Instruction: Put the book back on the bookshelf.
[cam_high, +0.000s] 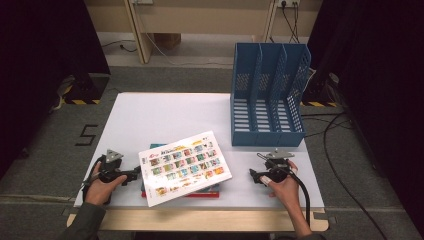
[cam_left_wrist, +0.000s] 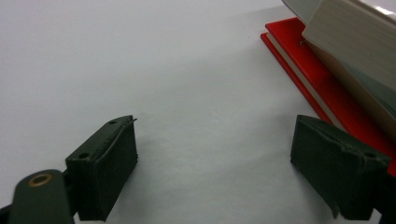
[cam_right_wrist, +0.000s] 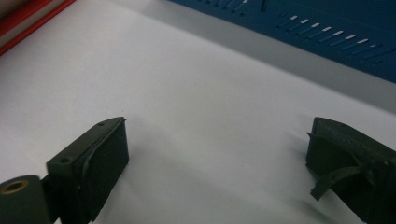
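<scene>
A stack of books lies at the table's front middle. Its top book (cam_high: 184, 167) is white with rows of small colourful pictures and sits tilted. Under it lie a teal book (cam_high: 156, 146) and a red book (cam_high: 210, 193). My left gripper (cam_high: 134, 173) rests on the table just left of the stack, open, with nothing between its jaws. In the left gripper view, the left gripper (cam_left_wrist: 215, 140) has its right jaw close to the red book (cam_left_wrist: 327, 88), under the top book's page edge (cam_left_wrist: 355, 42). My right gripper (cam_high: 254, 176) (cam_right_wrist: 217, 140) stands open on the bare table, right of the stack.
A blue three-slot file holder (cam_high: 267, 95) (cam_right_wrist: 327, 37) stands upright at the back right of the white table (cam_high: 165, 115), its open side facing the front. The red book's corner (cam_right_wrist: 28, 18) shows far left in the right gripper view. Cables trail on the floor at the right.
</scene>
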